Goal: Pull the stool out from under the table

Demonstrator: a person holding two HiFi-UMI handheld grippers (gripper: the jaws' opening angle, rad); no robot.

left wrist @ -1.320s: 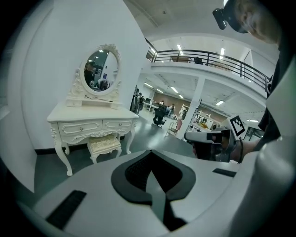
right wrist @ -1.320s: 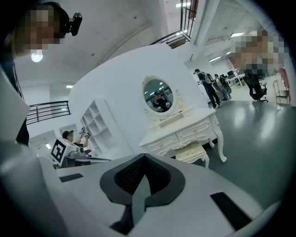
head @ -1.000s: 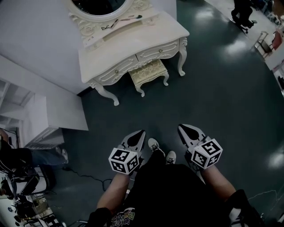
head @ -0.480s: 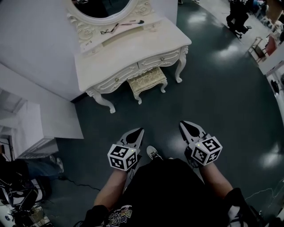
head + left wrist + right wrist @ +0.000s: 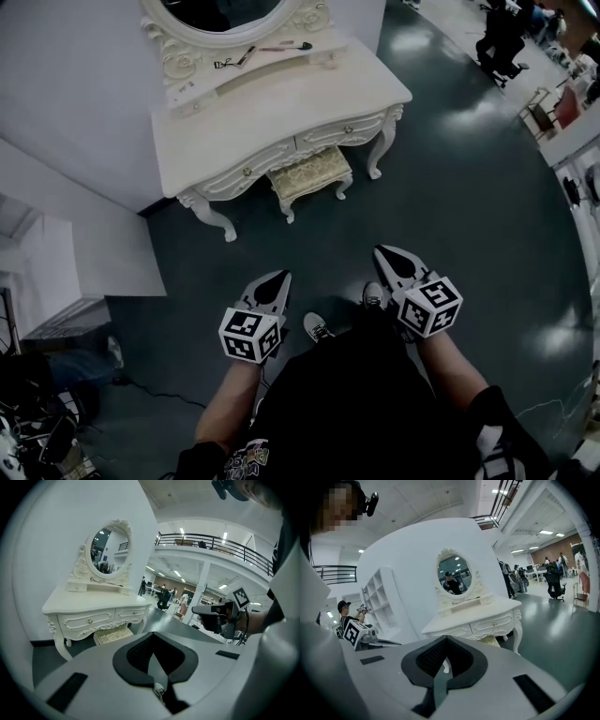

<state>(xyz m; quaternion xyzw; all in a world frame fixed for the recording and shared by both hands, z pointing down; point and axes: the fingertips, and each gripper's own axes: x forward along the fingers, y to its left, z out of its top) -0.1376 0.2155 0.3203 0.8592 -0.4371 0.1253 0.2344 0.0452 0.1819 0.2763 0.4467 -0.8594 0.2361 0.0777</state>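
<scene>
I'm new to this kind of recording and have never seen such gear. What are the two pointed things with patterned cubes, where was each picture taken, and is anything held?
A person holds a two-jaw gripper in each hand: the left gripper and the right gripper, each carrying a marker cube. One picture comes from a camera on the person's head, looking down; the other two from cameras riding on the grippers. Both grippers are shut and empty. Ahead stands a white dressing table with an oval mirror; a cushioned stool sits partly under it.
</scene>
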